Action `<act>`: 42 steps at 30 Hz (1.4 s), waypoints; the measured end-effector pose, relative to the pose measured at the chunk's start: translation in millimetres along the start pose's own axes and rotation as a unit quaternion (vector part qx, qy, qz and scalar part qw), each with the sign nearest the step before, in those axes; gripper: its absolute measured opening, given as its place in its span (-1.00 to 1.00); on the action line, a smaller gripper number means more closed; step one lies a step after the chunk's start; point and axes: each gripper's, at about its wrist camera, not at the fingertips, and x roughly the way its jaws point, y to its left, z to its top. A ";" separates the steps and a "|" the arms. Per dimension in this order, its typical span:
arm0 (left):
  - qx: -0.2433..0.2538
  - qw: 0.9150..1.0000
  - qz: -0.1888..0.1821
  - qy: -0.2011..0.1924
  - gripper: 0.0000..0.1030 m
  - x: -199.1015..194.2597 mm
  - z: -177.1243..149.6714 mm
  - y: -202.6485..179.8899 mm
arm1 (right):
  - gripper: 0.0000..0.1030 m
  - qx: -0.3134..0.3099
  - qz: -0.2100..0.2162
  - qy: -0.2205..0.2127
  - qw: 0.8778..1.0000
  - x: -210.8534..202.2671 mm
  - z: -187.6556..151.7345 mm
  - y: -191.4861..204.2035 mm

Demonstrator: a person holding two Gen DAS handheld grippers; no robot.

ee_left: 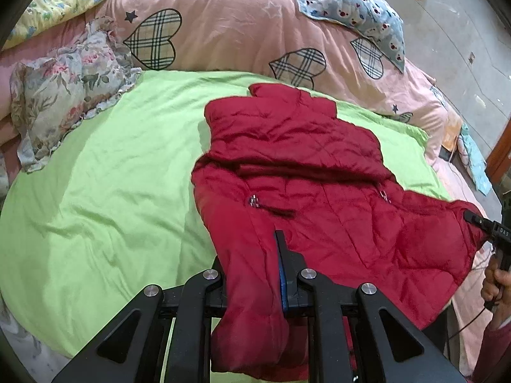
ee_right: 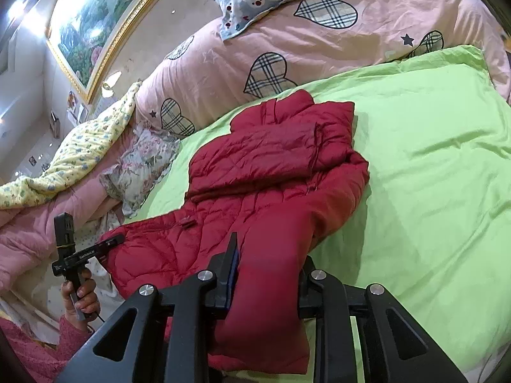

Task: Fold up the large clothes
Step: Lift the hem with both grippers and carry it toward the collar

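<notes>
A red quilted jacket (ee_left: 297, 166) lies on the green sheet (ee_left: 111, 175), collar toward the pink quilt, its upper part folded over. My left gripper (ee_left: 252, 255) is shut on the jacket's bottom hem at its left corner; red fabric fills the jaws. My right gripper (ee_right: 268, 261) is shut on the hem's other corner in the right wrist view, where the jacket (ee_right: 271, 166) stretches away to the collar. Each view shows the other gripper at the far hem corner: the right one (ee_left: 479, 220) and the left one (ee_right: 108, 242).
A pink quilt with plaid hearts (ee_left: 239, 32) lies behind the jacket. A floral pillow (ee_left: 64, 95) sits at the left, a blue bear-print pillow (ee_left: 354, 9) at the back. A yellow floral blanket (ee_right: 80, 153) and a framed picture (ee_right: 105, 16) are beyond.
</notes>
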 end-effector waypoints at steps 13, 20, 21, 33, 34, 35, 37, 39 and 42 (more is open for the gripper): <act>0.013 0.999 0.031 -0.027 -0.69 21.7 50.6 -16.2 | -0.55 -0.035 -0.041 -0.042 0.998 30.7 48.6 10.9; -0.014 0.998 0.048 -0.046 -0.69 47.5 87.4 -12.0 | -0.55 0.002 -0.032 -0.074 0.997 41.8 81.1 -7.4; -0.019 0.997 0.050 -0.047 -0.70 52.2 92.7 -10.8 | -0.55 0.010 -0.033 -0.080 0.996 45.1 87.3 -10.7; -0.058 0.995 0.073 -0.045 -0.69 130.4 159.7 -0.6 | -0.55 0.068 -0.047 -0.112 0.990 98.7 141.2 -35.1; -0.061 0.994 0.075 -0.045 -0.70 136.8 164.7 0.3 | -0.55 0.073 -0.052 -0.113 0.990 105.7 146.0 -38.0; -0.065 0.994 0.077 -0.044 -0.69 145.6 170.7 1.6 | -0.55 0.076 -0.055 -0.114 0.989 111.3 149.4 -41.1; -0.071 0.993 0.080 -0.042 -0.69 162.7 180.4 3.9 | -0.54 0.083 -0.063 -0.113 0.988 122.5 156.2 -48.1; -0.079 0.992 0.088 -0.037 -0.69 183.4 189.7 7.8 | -0.54 0.091 -0.072 -0.111 0.987 134.5 162.7 -56.1; -0.091 0.990 0.103 -0.027 -0.69 213.2 200.9 13.1 | -0.53 0.103 -0.087 -0.106 0.985 153.1 170.4 -69.2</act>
